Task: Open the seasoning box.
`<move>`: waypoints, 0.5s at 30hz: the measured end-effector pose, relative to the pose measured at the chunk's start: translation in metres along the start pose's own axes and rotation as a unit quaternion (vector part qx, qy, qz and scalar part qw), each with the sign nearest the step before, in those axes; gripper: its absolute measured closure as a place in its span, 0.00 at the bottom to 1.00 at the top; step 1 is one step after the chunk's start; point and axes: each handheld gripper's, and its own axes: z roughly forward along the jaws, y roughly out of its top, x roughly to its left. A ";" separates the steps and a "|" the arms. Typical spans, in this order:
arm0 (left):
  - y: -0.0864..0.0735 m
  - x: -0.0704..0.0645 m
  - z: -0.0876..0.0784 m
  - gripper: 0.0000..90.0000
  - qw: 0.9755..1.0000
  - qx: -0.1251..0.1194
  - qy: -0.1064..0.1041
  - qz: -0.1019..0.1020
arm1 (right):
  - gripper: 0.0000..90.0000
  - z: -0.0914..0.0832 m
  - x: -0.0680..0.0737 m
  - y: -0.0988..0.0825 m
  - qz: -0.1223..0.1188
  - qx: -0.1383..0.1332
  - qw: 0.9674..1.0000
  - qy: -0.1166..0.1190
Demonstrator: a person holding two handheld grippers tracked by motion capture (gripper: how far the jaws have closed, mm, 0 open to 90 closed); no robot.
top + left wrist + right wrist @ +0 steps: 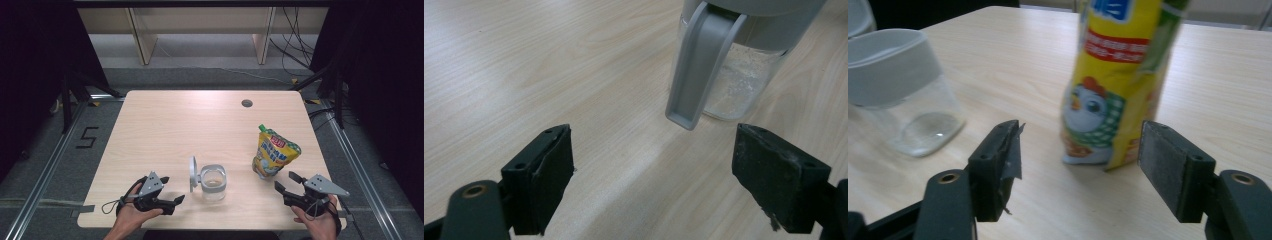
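The left gripper (172, 192) rests on the table (165, 125) just left of the jar (213, 183), jaws wide apart and empty, pointing at it. The jar stands upright with its lid (192, 173) flipped open on its left side. Right of the jar stands the yellow pouch (274, 152), long axis upright, spout on top. The right gripper (286, 181) sits near the pouch's base on its right, jaws spread, nothing between them. The pouch lies straight ahead of it, so the right hand is likely the nearer one for the grasp.

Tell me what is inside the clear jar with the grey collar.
The clear jar with the grey collar holds a thin layer of pale powder at its bottom; its hinged grey lid stands open.
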 end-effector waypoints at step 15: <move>0.002 0.001 0.001 0.18 1.000 -0.005 0.000 0.010 | 0.19 0.010 -0.015 -0.003 0.028 0.009 0.999 -0.018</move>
